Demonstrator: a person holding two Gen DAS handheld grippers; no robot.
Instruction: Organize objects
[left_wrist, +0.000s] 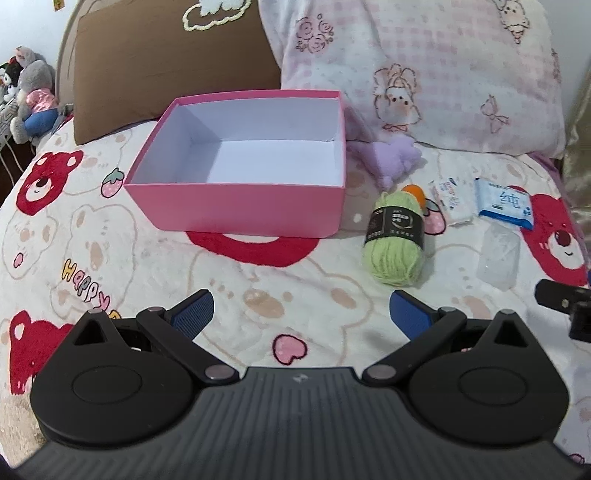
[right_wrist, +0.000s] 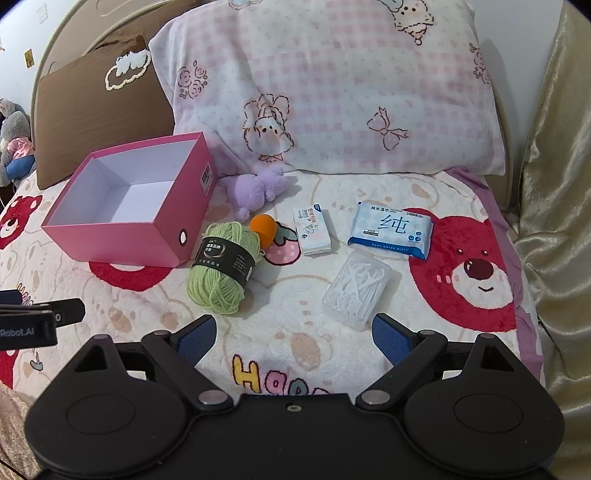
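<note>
The pink box (right_wrist: 122, 206) sits at the left of the bed (right_wrist: 295, 332), open at the top and showing only its white floor. All loose items lie to its right, on the blanket.

Left claw (left_wrist: 301, 314): spread wide, gripping nothing, poised above the blanket in front of the box. Right claw (right_wrist: 293, 338): likewise spread and empty, poised nearer the clear case.

Item order, left to right:
1. Green yarn skein (right_wrist: 221, 271), just beside the box's near corner, with an orange ball (right_wrist: 263, 229) touching its far end.
2. Purple plush toy (right_wrist: 255, 190), behind these, against the pillow (right_wrist: 332, 92).
3. Small white carton (right_wrist: 312, 230).
4. Clear case of floss picks (right_wrist: 356, 290), nearest the right claw.
5. Blue wipes pack (right_wrist: 390, 229), farthest right.

No item appears to be in the box yet, so the first pick seems to be the step in hand. Recommended procedure: take the yarn across its banded middle, where it is firmest. Lift clear of the box wall before lowering. The soft blanket yields, so press lightly on flat items.
</note>
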